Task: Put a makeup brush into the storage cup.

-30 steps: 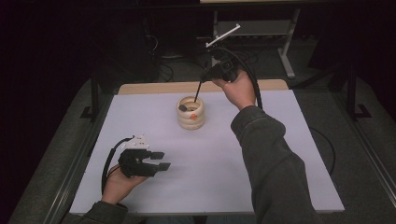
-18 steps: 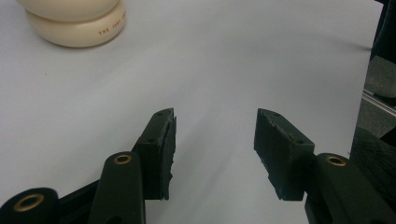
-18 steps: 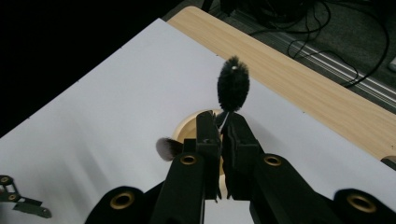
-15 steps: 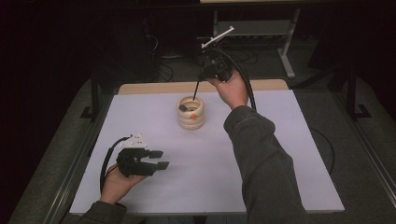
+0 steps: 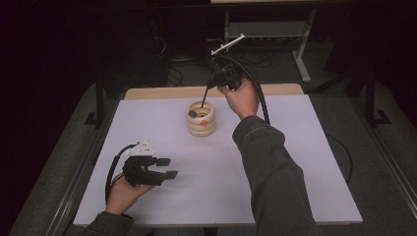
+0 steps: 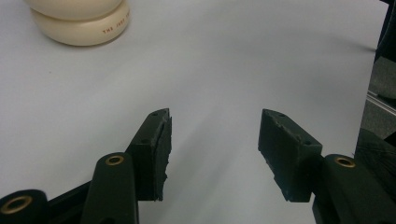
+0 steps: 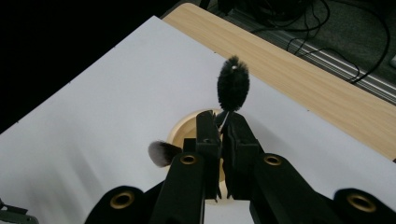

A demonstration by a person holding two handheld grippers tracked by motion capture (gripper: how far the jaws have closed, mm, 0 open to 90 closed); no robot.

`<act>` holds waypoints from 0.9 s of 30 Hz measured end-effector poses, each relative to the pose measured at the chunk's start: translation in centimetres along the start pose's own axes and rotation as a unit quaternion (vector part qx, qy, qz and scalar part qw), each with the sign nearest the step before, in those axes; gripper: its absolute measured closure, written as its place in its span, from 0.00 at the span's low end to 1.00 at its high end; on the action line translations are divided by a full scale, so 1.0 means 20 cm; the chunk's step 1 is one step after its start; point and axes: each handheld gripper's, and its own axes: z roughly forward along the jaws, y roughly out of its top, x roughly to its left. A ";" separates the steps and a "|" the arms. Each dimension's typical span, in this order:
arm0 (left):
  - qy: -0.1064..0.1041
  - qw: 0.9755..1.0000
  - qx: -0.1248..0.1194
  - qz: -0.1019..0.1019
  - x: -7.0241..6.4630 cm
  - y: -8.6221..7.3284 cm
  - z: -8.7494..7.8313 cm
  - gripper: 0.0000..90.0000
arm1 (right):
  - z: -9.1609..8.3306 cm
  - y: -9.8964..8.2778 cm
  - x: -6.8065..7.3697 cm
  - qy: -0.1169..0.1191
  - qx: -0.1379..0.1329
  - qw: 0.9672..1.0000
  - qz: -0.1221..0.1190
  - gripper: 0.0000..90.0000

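Note:
A cream ringed pot (image 5: 201, 123) stands at the middle back of the white table (image 5: 295, 162). My right gripper (image 5: 212, 84) hangs above it, shut on the thin stem of a black bristle brush (image 7: 232, 84). The brush head points down toward the pot's mouth (image 7: 180, 133). A second brush with a grey-brown tuft (image 7: 161, 153) leans out of the pot. My left gripper (image 5: 167, 168) rests at the front left of the table, open and with nothing in it. In the left gripper view the left gripper (image 6: 215, 135) has bare table between its jaws, and the pot (image 6: 79, 23) is at the top left.
A wooden strip (image 5: 280, 89) runs along the table's back edge. Behind it on the dark floor are cables (image 5: 177, 73) and a metal stand (image 5: 300, 54). The person's right sleeve (image 5: 275, 172) crosses the right half of the table.
The right hand has shifted slightly left with the brush still over the pot. The left gripper has not moved.

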 end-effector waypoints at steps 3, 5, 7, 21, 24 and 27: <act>-0.001 1.000 0.001 0.004 -0.01 0.00 0.00 0.48 | 0.00 -0.01 -0.01 0.004 -0.006 1.000 0.001 0.94; 0.003 1.000 0.002 0.008 -0.01 0.00 0.00 0.48 | 0.02 -0.02 -0.01 0.002 -0.003 1.000 0.000 0.94; 0.003 1.000 0.004 0.007 -0.01 0.00 0.00 0.48 | 0.02 -0.03 -0.02 0.003 -0.003 1.000 0.007 0.94; 0.001 1.000 0.001 0.002 -0.01 0.00 0.00 0.47 | 0.09 -0.10 -0.05 0.010 0.000 1.000 0.026 0.94; 0.003 1.000 0.003 0.002 0.00 0.00 0.00 0.46 | 0.10 -0.11 -0.06 0.010 0.004 1.000 0.026 0.94; 0.004 1.000 0.001 0.001 0.00 0.00 0.00 0.46 | 0.11 -0.12 -0.07 0.010 0.002 1.000 0.020 0.94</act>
